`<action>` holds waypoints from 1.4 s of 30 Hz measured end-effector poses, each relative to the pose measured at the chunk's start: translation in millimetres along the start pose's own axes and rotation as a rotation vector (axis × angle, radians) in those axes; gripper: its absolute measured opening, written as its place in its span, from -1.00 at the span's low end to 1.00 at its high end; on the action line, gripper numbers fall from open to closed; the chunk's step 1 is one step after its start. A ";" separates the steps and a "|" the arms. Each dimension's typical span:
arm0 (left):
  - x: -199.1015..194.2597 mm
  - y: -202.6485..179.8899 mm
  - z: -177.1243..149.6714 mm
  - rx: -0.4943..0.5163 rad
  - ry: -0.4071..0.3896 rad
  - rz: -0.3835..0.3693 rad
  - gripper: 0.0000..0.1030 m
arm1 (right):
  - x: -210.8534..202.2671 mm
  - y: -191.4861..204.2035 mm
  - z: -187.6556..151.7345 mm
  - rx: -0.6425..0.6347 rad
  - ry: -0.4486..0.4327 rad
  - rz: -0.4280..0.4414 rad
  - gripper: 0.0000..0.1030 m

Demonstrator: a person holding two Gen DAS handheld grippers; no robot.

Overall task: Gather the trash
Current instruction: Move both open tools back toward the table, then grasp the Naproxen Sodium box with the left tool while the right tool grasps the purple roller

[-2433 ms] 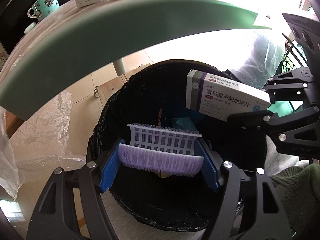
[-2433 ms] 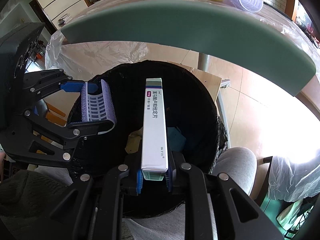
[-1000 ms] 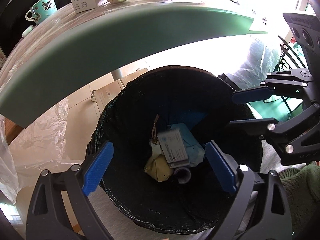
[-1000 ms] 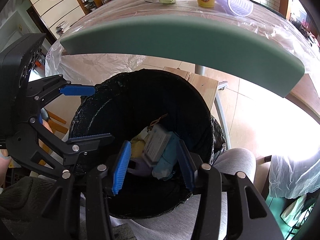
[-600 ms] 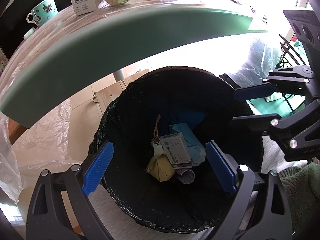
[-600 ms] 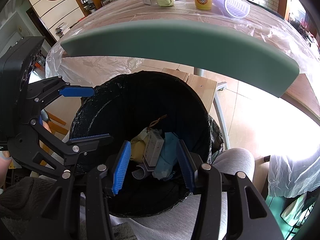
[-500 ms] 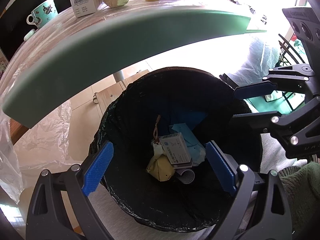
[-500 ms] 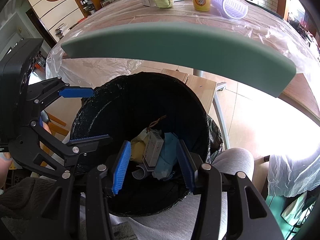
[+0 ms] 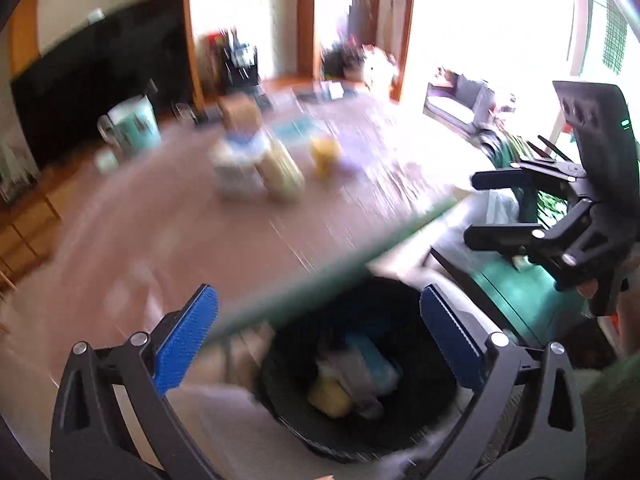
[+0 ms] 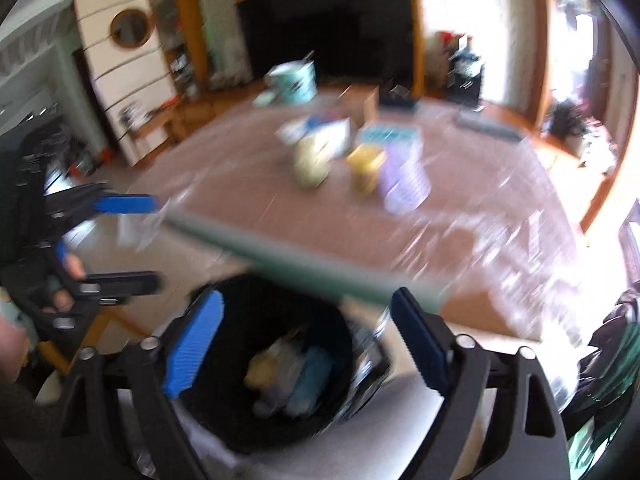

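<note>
Hanging empty above the black-lined trash bin [image 9: 360, 380], the left gripper [image 9: 320, 336] and right gripper [image 10: 308, 340] both gape wide, their jaws having just been opening with nothing between them. Dropped trash [image 10: 288, 376] lies inside the bin, near the worktop [image 9: 200, 220], where a yellow cup [image 10: 366, 168] and purple roller [image 10: 404, 178] stand far off.

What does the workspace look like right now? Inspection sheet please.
Surface: table, plastic-covered, green edge.
Job's things: bin below the table edge, trash inside; yellow wad, yellow cup, purple roller, box on the table.
Clutter: mug.
Grippers: left tool open, empty; right tool empty, jaws just opened wider.
Cables: nothing seen.
Surroundings: blurred room, dark screen.
</note>
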State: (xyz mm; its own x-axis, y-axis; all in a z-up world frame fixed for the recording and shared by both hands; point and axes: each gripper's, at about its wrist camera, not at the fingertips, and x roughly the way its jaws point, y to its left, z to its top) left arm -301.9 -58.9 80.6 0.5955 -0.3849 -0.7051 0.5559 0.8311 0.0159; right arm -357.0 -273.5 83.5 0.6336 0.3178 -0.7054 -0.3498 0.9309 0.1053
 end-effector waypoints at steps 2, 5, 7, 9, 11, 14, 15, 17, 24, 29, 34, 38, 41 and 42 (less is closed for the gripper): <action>5.0 12.3 16.8 0.011 -0.030 0.064 0.97 | 13.6 -15.3 15.6 0.016 -0.007 -0.022 0.72; 29.4 31.6 39.1 0.024 -0.011 0.119 0.97 | 40.1 -38.5 33.9 0.048 0.014 -0.062 0.72; 49.3 42.5 50.1 0.044 0.010 0.146 0.97 | 56.7 -50.5 40.2 0.059 0.039 -0.074 0.72; 69.1 51.4 59.0 0.054 0.045 0.141 0.97 | 73.6 -57.2 48.8 0.071 0.064 -0.079 0.72; 89.5 60.3 66.9 0.061 0.082 0.099 0.97 | 89.3 -61.4 54.1 0.072 0.089 -0.077 0.72; 114.9 70.7 73.6 0.069 0.116 0.081 0.97 | 108.3 -64.9 58.2 0.062 0.127 -0.093 0.72; 122.0 72.9 76.3 0.075 0.124 0.074 0.97 | 112.3 -65.1 59.3 0.058 0.134 -0.095 0.72; 132.9 76.2 80.6 0.079 0.139 0.064 0.97 | 120.4 -65.4 60.4 0.051 0.149 -0.094 0.70; 160.4 84.0 94.5 0.084 0.156 0.049 0.97 | 139.8 -67.1 68.8 0.052 0.184 -0.082 0.46; 171.0 79.1 105.7 0.084 0.154 0.021 0.84 | 146.5 -69.3 74.3 0.074 0.190 -0.067 0.33; 182.2 75.9 111.2 0.081 0.171 0.005 0.55 | 149.1 -67.6 77.1 0.068 0.183 -0.081 0.03; 188.7 73.1 108.9 0.091 0.195 0.002 -0.03 | 148.5 -64.0 77.1 0.036 0.169 -0.096 -0.18; 188.1 74.7 105.7 0.071 0.199 0.004 -0.08 | 141.9 -63.0 75.4 0.029 0.135 -0.103 -0.18; 187.0 76.3 105.3 0.058 0.196 0.011 -0.08 | 138.7 -64.2 75.4 0.041 0.123 -0.097 -0.18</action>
State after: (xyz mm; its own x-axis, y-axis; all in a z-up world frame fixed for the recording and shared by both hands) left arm -87.1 -109.7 24.6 0.4805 -0.2860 -0.8291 0.5859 0.8081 0.0608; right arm -194.6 -275.6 31.7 0.5727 0.2043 -0.7939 -0.2614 0.9634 0.0593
